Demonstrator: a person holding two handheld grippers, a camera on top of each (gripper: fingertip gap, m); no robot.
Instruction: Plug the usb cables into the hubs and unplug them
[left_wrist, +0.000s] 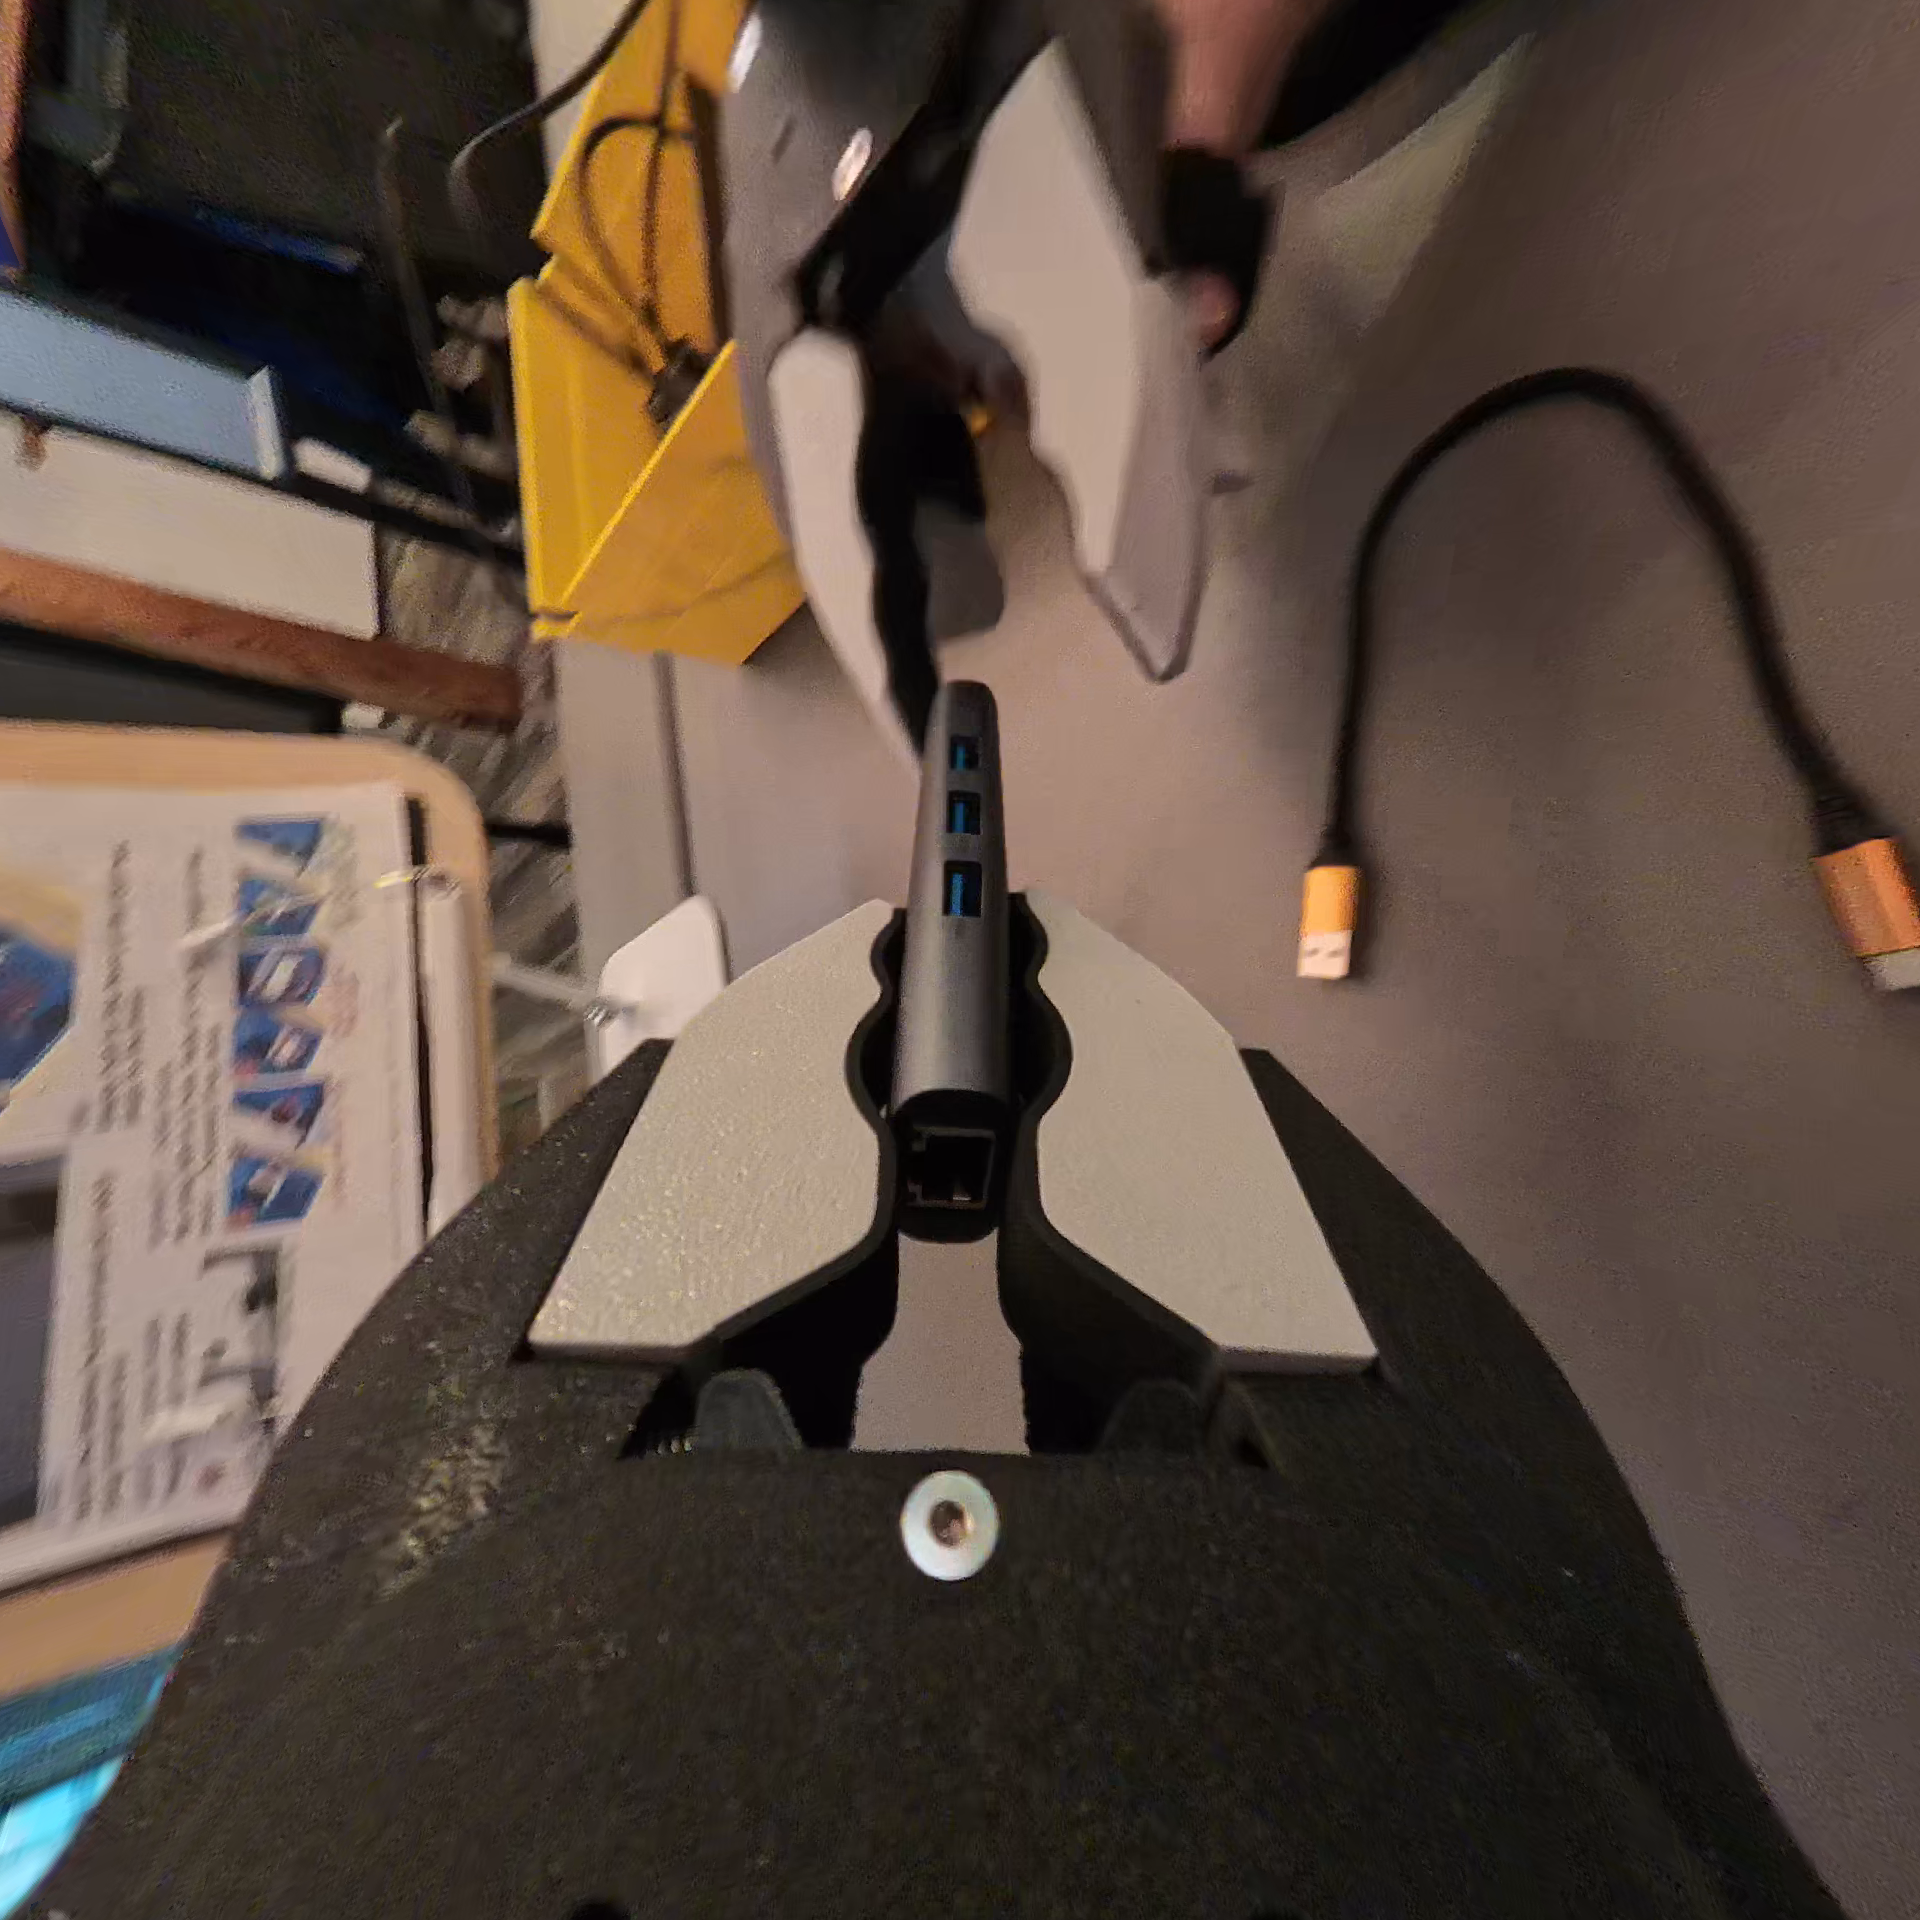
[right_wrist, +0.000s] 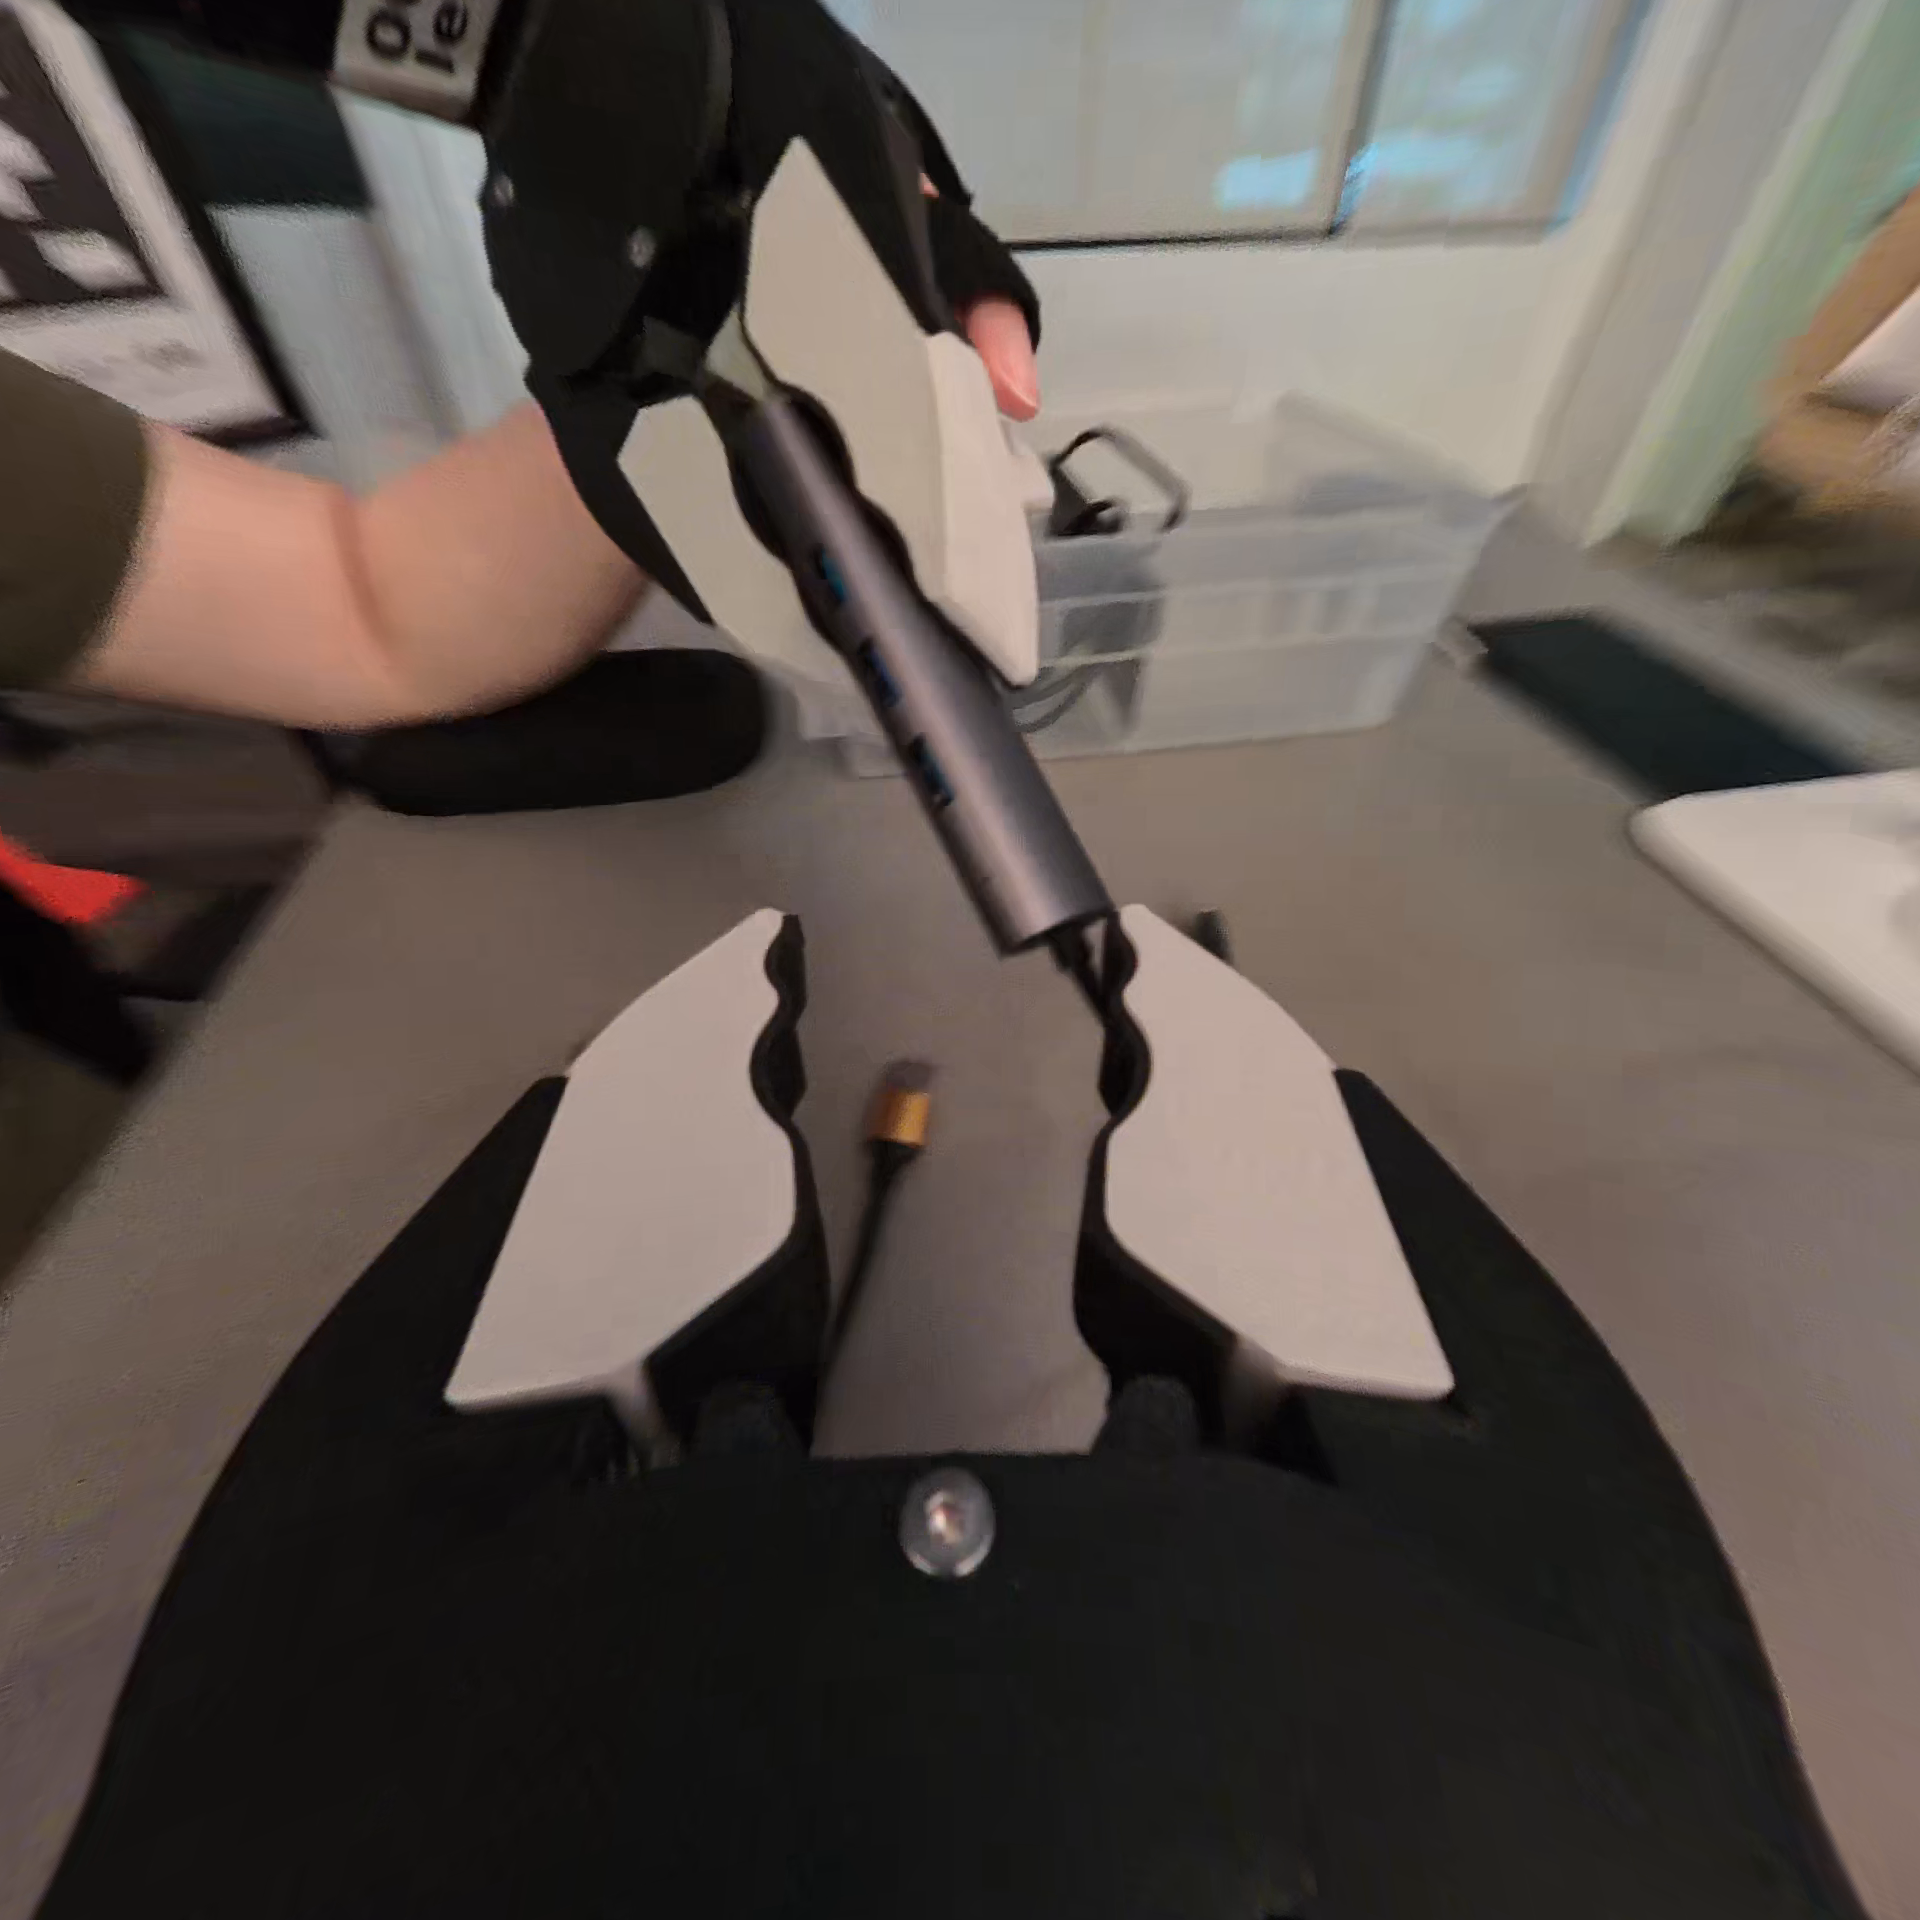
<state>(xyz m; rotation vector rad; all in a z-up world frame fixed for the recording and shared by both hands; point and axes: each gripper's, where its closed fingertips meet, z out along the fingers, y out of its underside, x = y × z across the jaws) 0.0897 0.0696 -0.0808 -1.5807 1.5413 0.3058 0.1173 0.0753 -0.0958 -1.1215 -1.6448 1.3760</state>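
Grey hub (left_wrist: 951, 997) aloft, cables (left_wrist: 1538, 644) unplugged

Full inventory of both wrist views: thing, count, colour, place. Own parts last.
USB hub: 1, dark grey with three blue ports, clamped between the left gripper's fingers, held above the table.
USB cable: 1, black with orange plugs, loose on the grey table; another orange plug lies below the right gripper.
Yellow box: 1, beyond the table edge, black cables inside.
Clear plastic bin: 1, at the table's far side.
Printed sheets: stack, white and blue, left of the table.
Left gripper: shut on the hub.
Right gripper: open, near the hub's cable end.
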